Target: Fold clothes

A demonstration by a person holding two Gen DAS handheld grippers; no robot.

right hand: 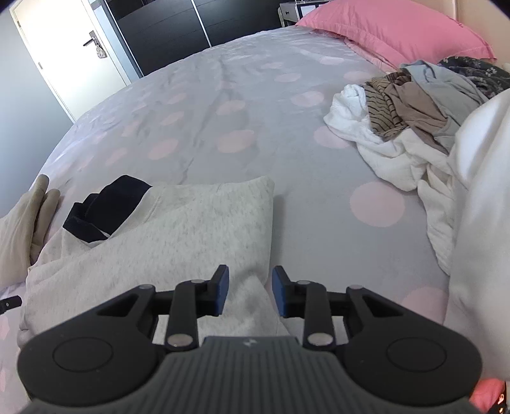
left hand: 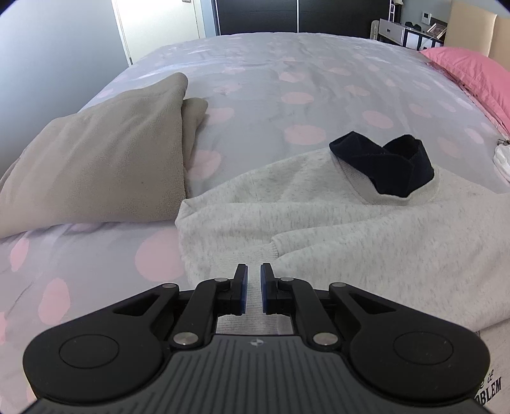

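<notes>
Grey sweater [right hand: 178,229] under R hand-held gripper [right hand: 251,291]

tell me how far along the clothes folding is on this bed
Done: one beige garment lies folded at the left. In hand: the light grey sweatshirt with a dark hood lining is spread flat, sleeves tucked in; the left gripper and right gripper sit at its near hem, jaws open, nothing clamped. Left: the crumpled pile near the pink pillow.

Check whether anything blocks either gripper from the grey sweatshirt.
Nothing visible does. The left gripper and right gripper both sit at the near edge of the grey sweatshirt, jaws apart with fabric between them. Its black hood lies at the far end.
</notes>
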